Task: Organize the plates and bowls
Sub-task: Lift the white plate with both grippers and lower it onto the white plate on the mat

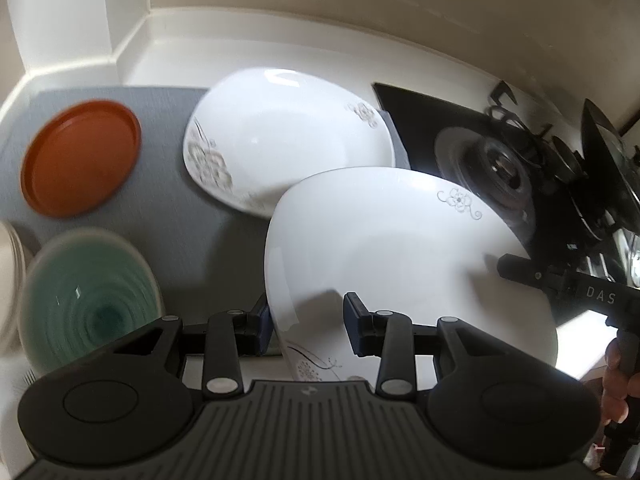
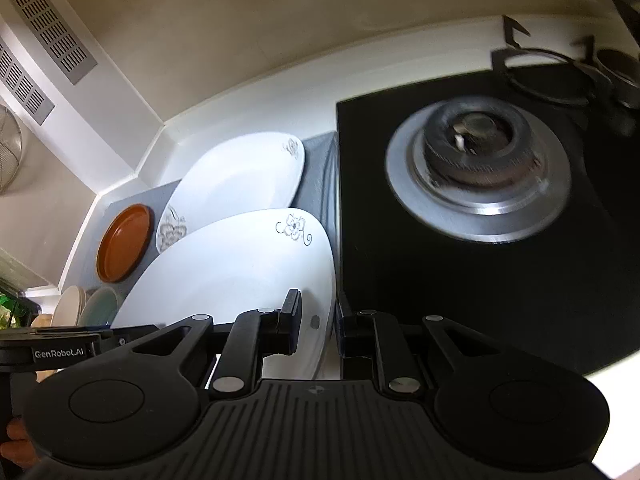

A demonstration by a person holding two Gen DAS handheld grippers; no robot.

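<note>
Near floral plate (image 1: 400, 248), largest item, held up over the counter (image 1: 248, 40) with its rim between the jaws of both grippers: left gripper (image 1: 308, 320) at its left edge, right gripper (image 2: 316, 322) at its right. Second floral plate (image 1: 288, 136) lies just beyond on the grey mat (image 1: 176, 208); orange plate (image 1: 80, 156) and green bowl (image 1: 88, 300) to the left. Hob (image 2: 500, 240) to the right.

Your left gripper (image 1: 308, 326) has its fingers (image 1: 358, 320) set astride a rim, one above and one below. Your right gripper (image 2: 316, 326) grips an edge likewise, fingers (image 2: 290, 316) closed in on it.
</note>
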